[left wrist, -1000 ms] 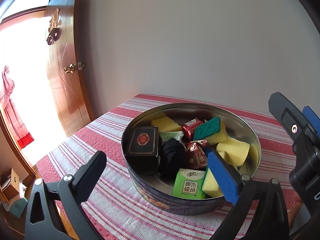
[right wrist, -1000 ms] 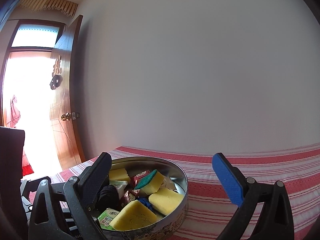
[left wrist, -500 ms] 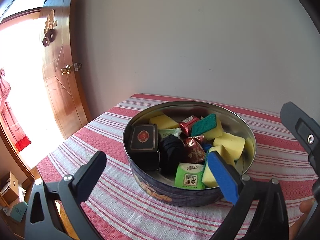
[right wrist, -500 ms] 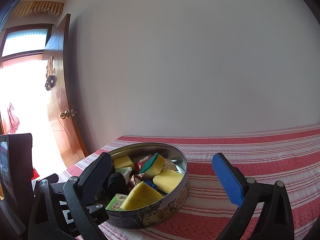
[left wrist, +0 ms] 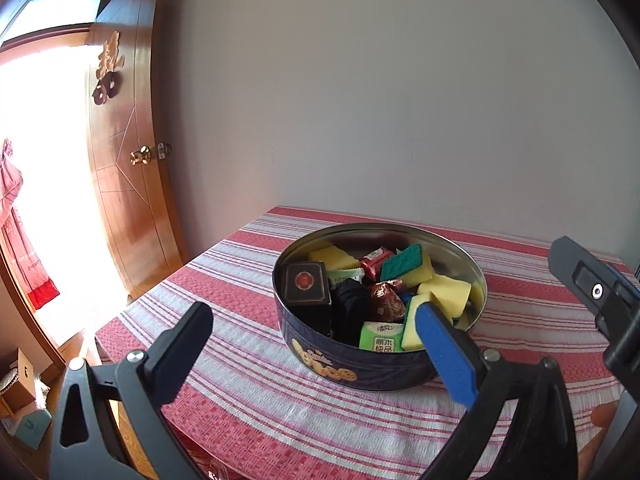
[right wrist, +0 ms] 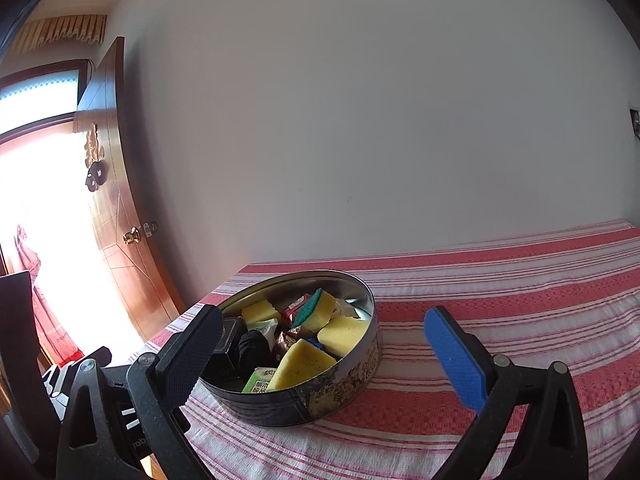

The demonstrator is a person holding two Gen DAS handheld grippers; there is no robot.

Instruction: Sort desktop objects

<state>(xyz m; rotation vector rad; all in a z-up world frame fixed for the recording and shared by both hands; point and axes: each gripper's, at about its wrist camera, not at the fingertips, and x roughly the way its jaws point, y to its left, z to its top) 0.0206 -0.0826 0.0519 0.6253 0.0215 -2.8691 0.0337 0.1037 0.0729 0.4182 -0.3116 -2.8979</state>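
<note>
Plain white wall [right wrist: 360, 120] behind; open wooden door [left wrist: 128, 160] at left, bright daylight beyond; red-striped cloth over table [right wrist: 500, 280].

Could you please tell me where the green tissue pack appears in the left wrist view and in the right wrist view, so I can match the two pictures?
Left wrist view: the green tissue pack lies at the near inside wall of the round tin, lower centre.
Right wrist view: the tissue pack sits at the tin's near edge, lower left of centre.
Shared landmark: the green-topped sponge.
</note>
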